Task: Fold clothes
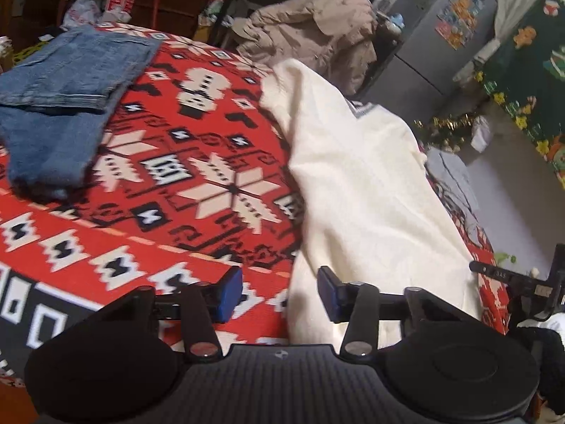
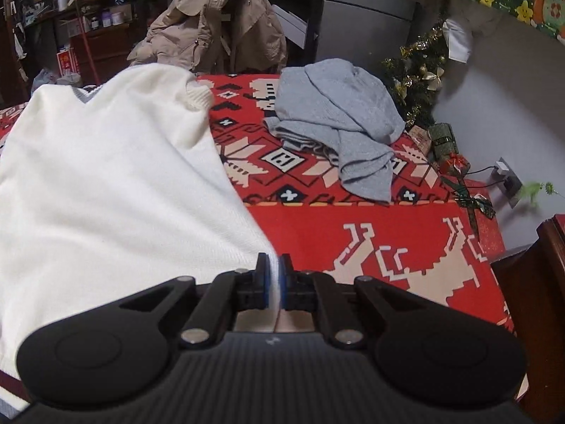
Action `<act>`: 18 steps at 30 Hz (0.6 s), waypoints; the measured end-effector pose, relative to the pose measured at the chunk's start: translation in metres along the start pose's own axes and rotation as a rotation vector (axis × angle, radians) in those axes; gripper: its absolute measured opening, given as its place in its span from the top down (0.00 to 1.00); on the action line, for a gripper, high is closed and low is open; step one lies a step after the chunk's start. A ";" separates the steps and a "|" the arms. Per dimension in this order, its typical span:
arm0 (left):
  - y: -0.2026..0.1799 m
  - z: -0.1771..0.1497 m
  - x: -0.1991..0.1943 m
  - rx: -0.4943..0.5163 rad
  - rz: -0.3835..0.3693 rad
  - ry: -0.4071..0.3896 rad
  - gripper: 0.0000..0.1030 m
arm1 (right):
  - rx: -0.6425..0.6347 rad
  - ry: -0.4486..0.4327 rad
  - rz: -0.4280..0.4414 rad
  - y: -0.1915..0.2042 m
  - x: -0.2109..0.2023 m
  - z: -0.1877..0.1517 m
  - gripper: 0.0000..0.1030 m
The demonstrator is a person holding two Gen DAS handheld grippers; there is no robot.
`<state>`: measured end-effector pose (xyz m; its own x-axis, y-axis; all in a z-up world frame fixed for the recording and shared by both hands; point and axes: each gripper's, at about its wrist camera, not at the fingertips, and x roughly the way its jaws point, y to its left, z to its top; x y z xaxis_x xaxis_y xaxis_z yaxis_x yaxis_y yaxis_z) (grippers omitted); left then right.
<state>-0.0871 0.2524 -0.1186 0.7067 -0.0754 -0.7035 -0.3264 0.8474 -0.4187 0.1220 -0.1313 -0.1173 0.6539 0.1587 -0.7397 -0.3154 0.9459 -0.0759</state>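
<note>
Spread across the red patterned blanket, a white knit sweater — soft, fine-ribbed, with a grey-trimmed V-neck at its far end. Right gripper clamped on the sweater's near right edge, blue pads pressed together with a thin fold of white knit pinched between them; cloth rising from there toward the collar in a taut, slanted sheet. Left gripper parted, blue pads apart and gripping nothing, straddling the sweater's near left edge: one finger over bare blanket, the other over white knit. Whether either pad touches the fabric cannot be told.

Elsewhere on the blanket, folded blue jeans well to the left — coarse denim, stacked in flat layers. Off to the right, a crumpled grey garment, thin and limp, in a loose heap. Behind the bed, a beige jacket draped in stiff creases.
</note>
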 end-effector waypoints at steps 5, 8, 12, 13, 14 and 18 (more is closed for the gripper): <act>-0.019 0.009 0.025 0.106 0.073 0.039 0.64 | 0.032 0.003 0.015 -0.004 0.001 0.003 0.95; -0.033 0.011 0.038 0.184 0.100 0.061 0.64 | 0.033 0.005 0.024 -0.004 0.004 0.002 0.94; -0.054 0.012 0.051 0.319 0.144 0.080 0.78 | 0.056 0.000 0.046 -0.005 0.001 0.001 0.94; -0.058 0.011 0.052 0.341 0.139 0.086 0.88 | 0.062 -0.002 0.053 -0.004 -0.001 0.002 0.94; -0.064 0.009 0.053 0.384 0.155 0.085 0.90 | 0.062 -0.007 0.063 -0.003 -0.005 0.002 0.94; -0.071 0.002 0.049 0.481 0.206 0.068 0.98 | 0.034 -0.039 0.111 0.010 -0.024 0.004 0.94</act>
<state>-0.0280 0.1900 -0.1219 0.6108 0.0975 -0.7857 -0.1177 0.9925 0.0317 0.1062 -0.1243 -0.0974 0.6430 0.2730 -0.7156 -0.3642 0.9309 0.0279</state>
